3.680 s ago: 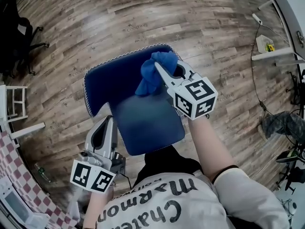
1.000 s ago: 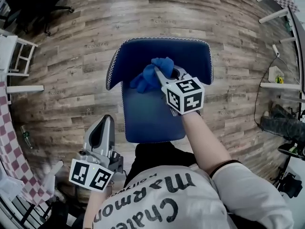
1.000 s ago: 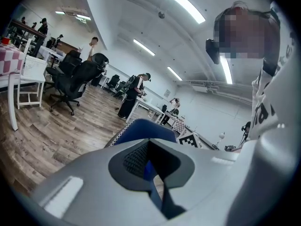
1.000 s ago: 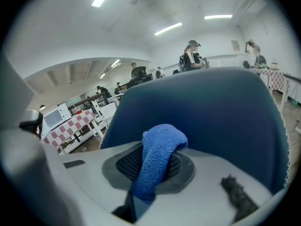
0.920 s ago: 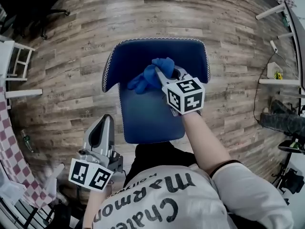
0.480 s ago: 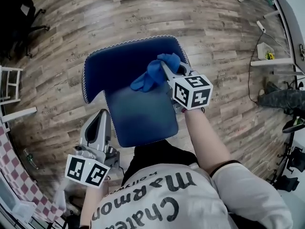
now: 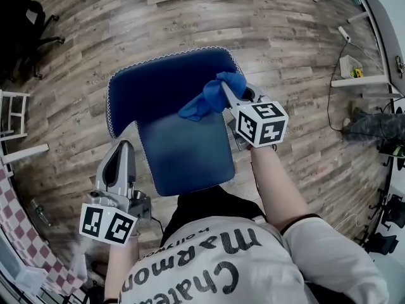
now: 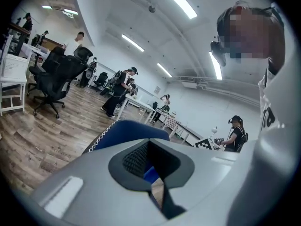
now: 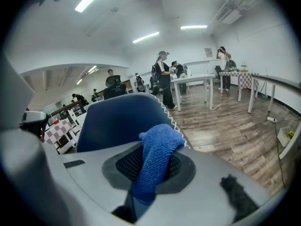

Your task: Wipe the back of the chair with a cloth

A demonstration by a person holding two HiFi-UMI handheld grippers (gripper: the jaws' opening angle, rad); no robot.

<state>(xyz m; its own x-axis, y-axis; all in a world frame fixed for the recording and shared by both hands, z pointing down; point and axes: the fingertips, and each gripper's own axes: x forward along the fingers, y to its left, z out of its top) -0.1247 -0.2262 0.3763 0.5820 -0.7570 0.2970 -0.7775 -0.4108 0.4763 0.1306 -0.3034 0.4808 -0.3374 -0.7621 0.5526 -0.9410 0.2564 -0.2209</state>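
At the floor's left edge stand a white frame (image 7: pixel 14 126) and, toward the lower left corner, a red-and-white checked cloth (image 7: pixel 22 230). A black office chair (image 7: pixel 22 27) sits in the upper left corner.

The left gripper (image 7: pixel 121 147) hangs off the blue chair's (image 7: pixel 183 154) front left corner, just beside the seat and not touching it. Its jaws are closed together with nothing between them. Its own view shows only a sliver of blue through the gap in the pads, with the chair back (image 7: pixel 158 84) rising beyond its tip.

The chair back curves round the far edge of the seat, with white stitching (image 7: pixel 169 56) along its rim.

The blue cloth (image 7: pixel 207 101) lies against the inner face of the chair back, near its right corner and just under the stitched rim. The right gripper (image 7: pixel 225 91) is clamped on it. In the right gripper view the cloth runs up between the two jaws and bunches in a rounded wad past their tips, in front of the chair back. In the head view the wad spreads left from the jaw tips, touching the blue surface.

Off the chair's right edge, white table legs (image 7: pixel 357 80) and a thin dark cable (image 7: pixel 331 87) lie at the wooden floor's (image 7: pixel 209 18) right side.
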